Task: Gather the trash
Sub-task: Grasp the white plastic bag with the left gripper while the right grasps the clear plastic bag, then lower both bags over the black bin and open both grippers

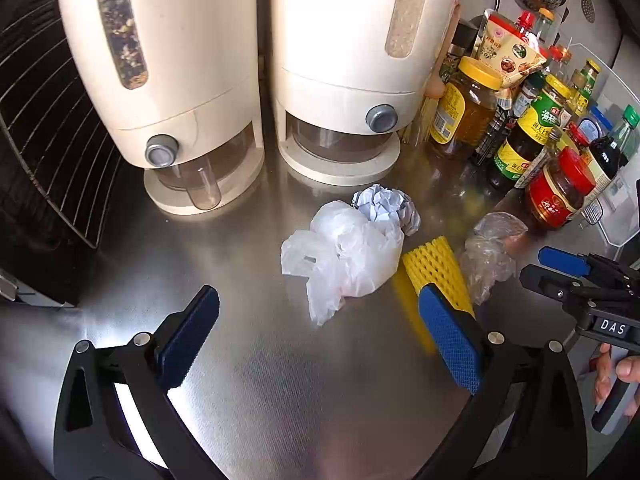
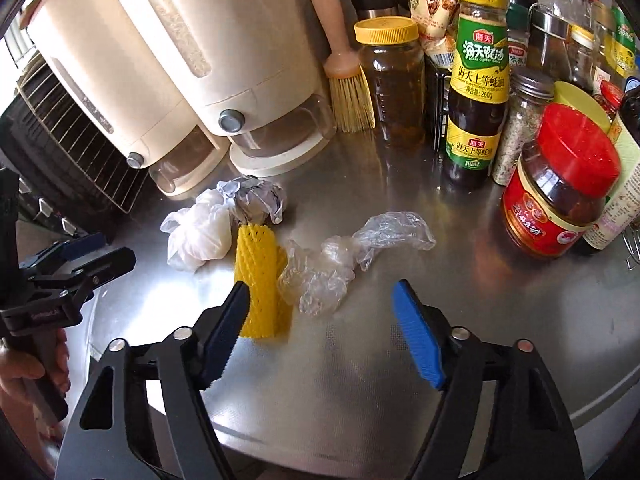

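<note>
Trash heaped mid-worktop (image 1: pixel 260 380): white bag (image 1: pixel 344 256), crumpled paper (image 1: pixel 386 204) touching it at 1 o'clock, yellow foam net (image 2: pixel 260 276) beside, clear film (image 2: pixel 340 260) at its 3 o'clock; left tongs (image 1: pixel 320 340) wide, empty; right tongs (image 2: pixel 320 332) apart, seemingly gripping nothing; jars at 2 o'clock.

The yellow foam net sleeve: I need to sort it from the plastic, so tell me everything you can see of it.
The yellow foam net sleeve is a soft-looking tube of diamond mesh, empty and flattened, lying on the steel counter. Its far end meets the crumpled paper ball; the white plastic bag lies close on one side and the clear plastic wrap against the other. The near end lies behind a finger of the open right gripper, which holds nothing.
</note>
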Demonstrator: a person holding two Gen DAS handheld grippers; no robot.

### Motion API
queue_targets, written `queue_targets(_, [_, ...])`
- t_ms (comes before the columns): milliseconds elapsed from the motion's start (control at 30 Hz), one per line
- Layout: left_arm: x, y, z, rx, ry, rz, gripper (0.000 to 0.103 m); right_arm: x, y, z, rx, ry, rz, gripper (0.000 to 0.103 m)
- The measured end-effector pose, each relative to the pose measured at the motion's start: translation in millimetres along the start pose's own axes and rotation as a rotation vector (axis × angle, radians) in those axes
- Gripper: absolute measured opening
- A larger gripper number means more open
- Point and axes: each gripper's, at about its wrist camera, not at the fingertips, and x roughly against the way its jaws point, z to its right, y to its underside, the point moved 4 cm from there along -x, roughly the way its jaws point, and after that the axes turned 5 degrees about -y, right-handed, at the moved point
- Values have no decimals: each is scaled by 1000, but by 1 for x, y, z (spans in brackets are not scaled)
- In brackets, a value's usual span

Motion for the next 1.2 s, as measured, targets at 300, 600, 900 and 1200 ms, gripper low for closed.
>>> queue_targets(300, [-53,-17,10,0,12,-53,93,-31,-9,0,24,18,-37,59])
queue_targets(600, [-56,6,25,8,104,-95,29,-41,7,10,-11,-4,-83,9])
queue_targets(900, [4,25,20,2,67,-38,27,7,8,-16,74,14,-28,9])
queue_targets(1200, [70,71,24,14,40,18,27,49,49,-41,91,-33,-1,9])
